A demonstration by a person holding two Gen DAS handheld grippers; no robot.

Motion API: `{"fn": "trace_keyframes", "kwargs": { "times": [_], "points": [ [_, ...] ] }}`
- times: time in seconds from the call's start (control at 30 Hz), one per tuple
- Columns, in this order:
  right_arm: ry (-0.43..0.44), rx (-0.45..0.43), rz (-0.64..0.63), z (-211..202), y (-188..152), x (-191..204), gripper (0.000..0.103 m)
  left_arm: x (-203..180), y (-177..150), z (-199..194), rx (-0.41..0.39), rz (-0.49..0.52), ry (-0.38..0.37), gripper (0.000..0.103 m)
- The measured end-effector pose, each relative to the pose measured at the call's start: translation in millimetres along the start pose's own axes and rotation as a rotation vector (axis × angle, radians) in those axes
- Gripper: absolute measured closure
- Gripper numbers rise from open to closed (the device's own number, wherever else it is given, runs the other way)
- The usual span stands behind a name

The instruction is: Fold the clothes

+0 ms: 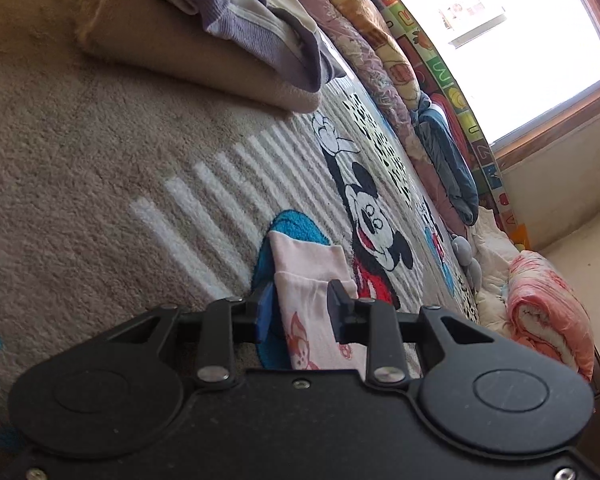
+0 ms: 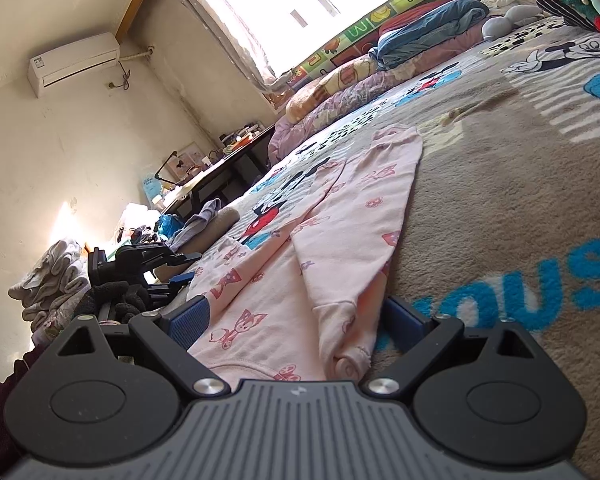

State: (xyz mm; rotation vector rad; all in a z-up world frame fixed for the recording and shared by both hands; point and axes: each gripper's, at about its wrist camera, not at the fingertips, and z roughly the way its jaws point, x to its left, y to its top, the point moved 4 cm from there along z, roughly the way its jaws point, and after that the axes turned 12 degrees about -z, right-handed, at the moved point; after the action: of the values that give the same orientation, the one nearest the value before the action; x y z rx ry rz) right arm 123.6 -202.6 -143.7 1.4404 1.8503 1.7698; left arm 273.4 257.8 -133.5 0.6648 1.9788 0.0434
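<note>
A pale pink child's garment with small pink prints lies spread on a beige Mickey Mouse blanket. My right gripper is open, its jaws wide on either side of the garment's near sleeve and hem. My left gripper sits low on the blanket, open, with a pink sleeve end lying between its fingers; the jaws do not press it. The left gripper also shows in the right wrist view, at the garment's far left edge, in a gloved hand.
Folded beige and lilac clothes are stacked on the blanket. Rolled quilts and pillows line the bed's window side, with a pink quilt roll. A pile of clothes and a desk stand beyond the bed.
</note>
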Motion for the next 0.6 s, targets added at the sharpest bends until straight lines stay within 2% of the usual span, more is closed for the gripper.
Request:
{"fn": "trace_keyframes", "kwargs": {
  "times": [0.07, 0.1, 0.13, 0.37, 0.6],
  "points": [
    [0.003, -0.002, 0.002, 0, 0, 0, 0.01, -2, 1, 7, 0.004, -0.004, 0.003, 0.079],
    [0.005, -0.002, 0.003, -1, 0, 0, 0.01, -3, 1, 7, -0.002, 0.009, 0.008, 0.094],
    [0.006, -0.003, 0.003, -1, 0, 0, 0.01, -5, 0, 6, -0.01, 0.027, 0.013, 0.1],
    [0.008, -0.004, 0.005, 0, -1, 0, 0.01, -18, 3, -22, -0.12, 0.149, 0.019, 0.1],
    [0.008, -0.004, 0.005, 1, -1, 2, 0.01, -2, 5, -52, -0.185, 0.174, 0.084, 0.1]
  ]
}}
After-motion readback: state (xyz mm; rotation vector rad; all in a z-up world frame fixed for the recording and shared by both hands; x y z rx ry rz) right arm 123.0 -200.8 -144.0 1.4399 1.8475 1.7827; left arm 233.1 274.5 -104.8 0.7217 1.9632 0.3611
